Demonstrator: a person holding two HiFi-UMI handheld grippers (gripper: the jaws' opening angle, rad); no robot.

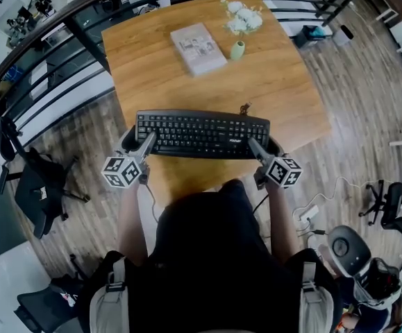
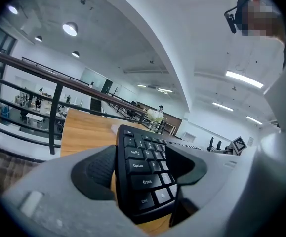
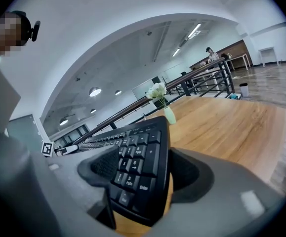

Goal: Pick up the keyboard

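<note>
Book (image 1: 198, 48) and small vase (image 1: 237, 50) of white flowers (image 1: 243, 18) on wooden table (image 1: 291, 96), black railing (image 1: 89, 47) beyond

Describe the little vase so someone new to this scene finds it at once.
Start at the square wooden table and go to its far end, past the black keyboard at the near edge. In the head view, the small pale green vase stands just right of the flat rectangular book. It is the only thing holding white flowers.

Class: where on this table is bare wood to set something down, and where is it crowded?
Bare: the wide band between keyboard and book, and the table's right side beside the vase. Crowded: the far edge, with book, vase and flowers; the near edge, where left gripper and right gripper clamp the keyboard.
</note>
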